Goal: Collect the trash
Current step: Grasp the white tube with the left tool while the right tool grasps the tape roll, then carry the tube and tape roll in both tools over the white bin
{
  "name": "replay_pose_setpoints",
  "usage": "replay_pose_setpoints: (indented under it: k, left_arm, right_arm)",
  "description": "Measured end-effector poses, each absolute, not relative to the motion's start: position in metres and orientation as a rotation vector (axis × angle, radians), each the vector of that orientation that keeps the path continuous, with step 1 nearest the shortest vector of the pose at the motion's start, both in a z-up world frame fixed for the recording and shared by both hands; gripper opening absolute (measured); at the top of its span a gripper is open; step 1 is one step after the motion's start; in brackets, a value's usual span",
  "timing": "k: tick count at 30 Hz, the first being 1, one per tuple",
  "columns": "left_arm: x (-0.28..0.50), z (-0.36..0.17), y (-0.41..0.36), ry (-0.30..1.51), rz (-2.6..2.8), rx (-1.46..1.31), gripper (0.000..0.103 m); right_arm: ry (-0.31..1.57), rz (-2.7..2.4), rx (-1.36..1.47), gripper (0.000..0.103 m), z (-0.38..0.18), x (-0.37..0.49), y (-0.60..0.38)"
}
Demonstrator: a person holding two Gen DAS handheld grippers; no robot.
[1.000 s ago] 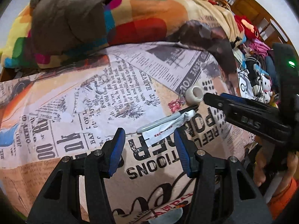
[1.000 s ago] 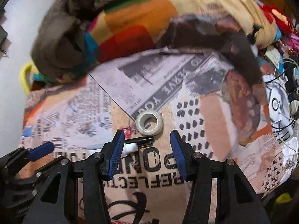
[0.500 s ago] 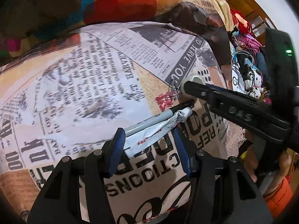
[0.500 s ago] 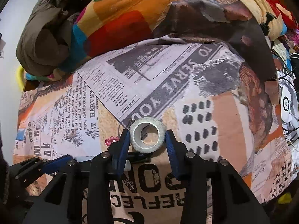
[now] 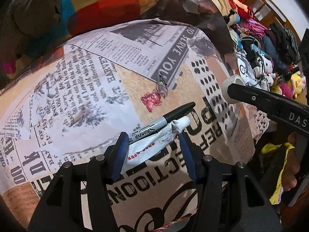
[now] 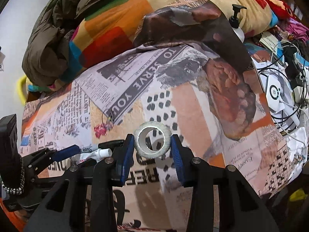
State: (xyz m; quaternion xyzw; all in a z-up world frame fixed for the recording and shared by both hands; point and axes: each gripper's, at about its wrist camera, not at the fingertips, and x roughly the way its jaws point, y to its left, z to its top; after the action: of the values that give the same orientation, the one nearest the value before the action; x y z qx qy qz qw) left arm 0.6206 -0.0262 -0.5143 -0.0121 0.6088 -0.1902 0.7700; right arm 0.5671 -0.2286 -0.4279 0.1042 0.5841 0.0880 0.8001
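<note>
Newsprint-patterned bedspread is spread beneath everything — a white tape roll is clamped by the right gripper, lifted clear; a crumpled white tube lies between the parted left gripper beside a Sharpie marker.

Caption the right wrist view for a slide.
Right gripper shut on a white tape roll above the newspaper-print cover; marker and crumpled tube alongside.

Between the right gripper's blue pads sits a white tape roll, over a newsprint-patterned bedspread in beige, grey, orange, with a colour-blocked blanket beyond.
</note>
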Motion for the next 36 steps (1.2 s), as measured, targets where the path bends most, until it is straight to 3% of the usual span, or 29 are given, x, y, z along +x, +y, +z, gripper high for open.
replay_pose_setpoints:
  k: [20,25,32,36]
  left_arm:
    - [0.629,-0.523,-0.058,1.346,-0.544,0.067,0.053]
    - [0.624,-0.529,-0.071,1.342,-0.545,0.204,0.042]
    - [0.632,-0.532,-0.061,1.343,-0.528,0.078,0.017]
    - [0.634,-0.531,-0.063,1.363,-0.505,0.033,0.016]
  right_arm:
    - [1.260,0.206,0.243,0.036,-0.435,0.551,-0.218]
    - [1.257,0.201,0.251,0.036,-0.434,0.547,-0.220]
    - [1.254,0.192,0.275,0.036,-0.435,0.545,-0.224]
    - [1.249,0.196,0.298,0.036,-0.432,0.542,-0.226]
